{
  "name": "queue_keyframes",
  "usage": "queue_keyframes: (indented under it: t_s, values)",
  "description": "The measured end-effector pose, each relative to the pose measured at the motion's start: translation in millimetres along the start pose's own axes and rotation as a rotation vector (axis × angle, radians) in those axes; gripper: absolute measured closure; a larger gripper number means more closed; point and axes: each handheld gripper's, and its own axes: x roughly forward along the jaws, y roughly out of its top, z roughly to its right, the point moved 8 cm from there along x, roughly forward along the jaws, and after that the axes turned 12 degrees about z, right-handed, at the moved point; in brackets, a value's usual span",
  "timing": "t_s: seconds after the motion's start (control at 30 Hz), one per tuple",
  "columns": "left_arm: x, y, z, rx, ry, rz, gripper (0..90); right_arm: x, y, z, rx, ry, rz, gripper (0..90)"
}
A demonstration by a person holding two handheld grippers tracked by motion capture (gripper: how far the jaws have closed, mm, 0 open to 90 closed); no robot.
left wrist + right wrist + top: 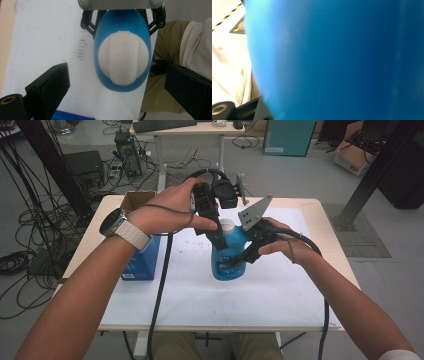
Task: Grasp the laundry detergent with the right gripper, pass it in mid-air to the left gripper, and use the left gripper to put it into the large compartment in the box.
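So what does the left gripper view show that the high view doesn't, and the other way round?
Left gripper view alone: the bottle's white cap seen from straight above, the left gripper with its jaws spread wide either side of it. High view alone: the blue box, the person's left hand with a wristwatch, and the right gripper clamped on the bottle's side. Both share the blue bottle and the white sheet it stands on.

A lab: loose floor cables point(30, 235), a black frame post point(380, 165)

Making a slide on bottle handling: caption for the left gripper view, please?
Open left gripper poised above blue bottle with white cap.
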Motion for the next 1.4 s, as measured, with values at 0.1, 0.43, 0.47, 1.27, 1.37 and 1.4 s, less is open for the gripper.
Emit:
queue_keyframes:
  t_s: [0.1,0.43,0.47,1.27,1.37,1.4]
  values:
    - [0.1,0.0,0.3,0.000,-0.003,0.001,6.5,0.0,-0.4,0.4,-0.004,0.002,-0.003,43.8]
    - [0.1,0.0,1.1,-0.010,0.001,0.011,6.5,0.4,-1.1,0.3,-0.003,0.003,-0.006,43.8]
    - [0.4,0.0,1.4,-0.013,-0.001,0.013,6.5,0.3,-1.1,0.3,-0.002,0.003,-0.005,43.8]
    - [1.4,-0.2,0.6,-0.014,0.001,0.010,6.5,1.1,-1.7,1.1,0.000,0.004,-0.005,43.8]
    - [1.4,0.1,0.7,-0.011,0.001,0.010,6.5,0.6,-1.7,1.2,0.000,0.003,-0.006,43.8]
    - [1.4,0.1,0.7,-0.011,0.001,0.010,6.6,0.5,-1.7,1.2,-0.001,0.003,-0.005,43.8]
